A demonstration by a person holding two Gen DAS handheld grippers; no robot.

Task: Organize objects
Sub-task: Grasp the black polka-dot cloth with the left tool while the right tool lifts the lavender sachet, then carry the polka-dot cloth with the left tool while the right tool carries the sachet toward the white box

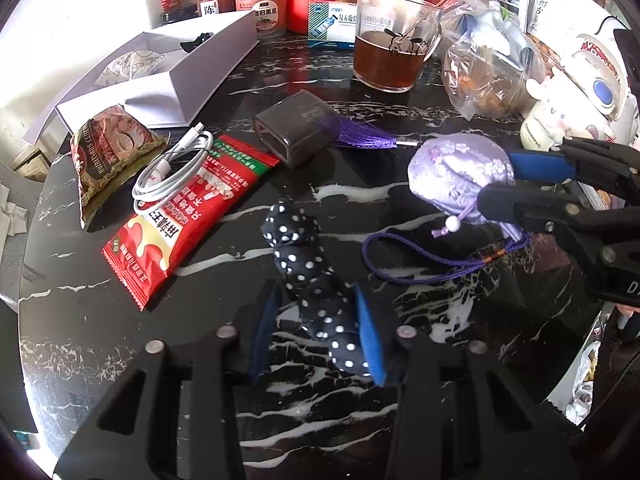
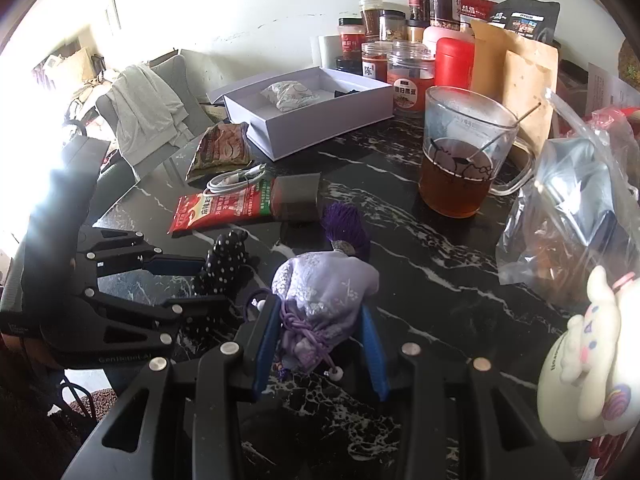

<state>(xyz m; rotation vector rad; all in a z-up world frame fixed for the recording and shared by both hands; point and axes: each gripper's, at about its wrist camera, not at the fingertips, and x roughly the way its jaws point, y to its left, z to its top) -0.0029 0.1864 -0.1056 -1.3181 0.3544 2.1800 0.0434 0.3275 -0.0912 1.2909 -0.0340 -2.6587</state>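
Black white-dotted fabric pouch [image 1: 316, 280]: on black marble tabletop [image 1: 460, 320], long axis along my left gripper [image 1: 316, 344], pads straddling it, clamp uncertain. Lilac embroidered drawstring sachet [image 2: 324, 296]: rightward, between my right gripper [image 2: 320, 352] pads, likewise uncertain.

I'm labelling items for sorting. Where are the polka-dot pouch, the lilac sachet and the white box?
polka-dot pouch [image 1: 316, 280], left wrist view, mid-body.
lilac sachet [image 2: 326, 286], right wrist view, embroidered body.
white box [image 2: 320, 120], right wrist view, front wall.

Lilac pouch [image 2: 324, 296] between right hand-held gripper [image 2: 320, 344] fingers.
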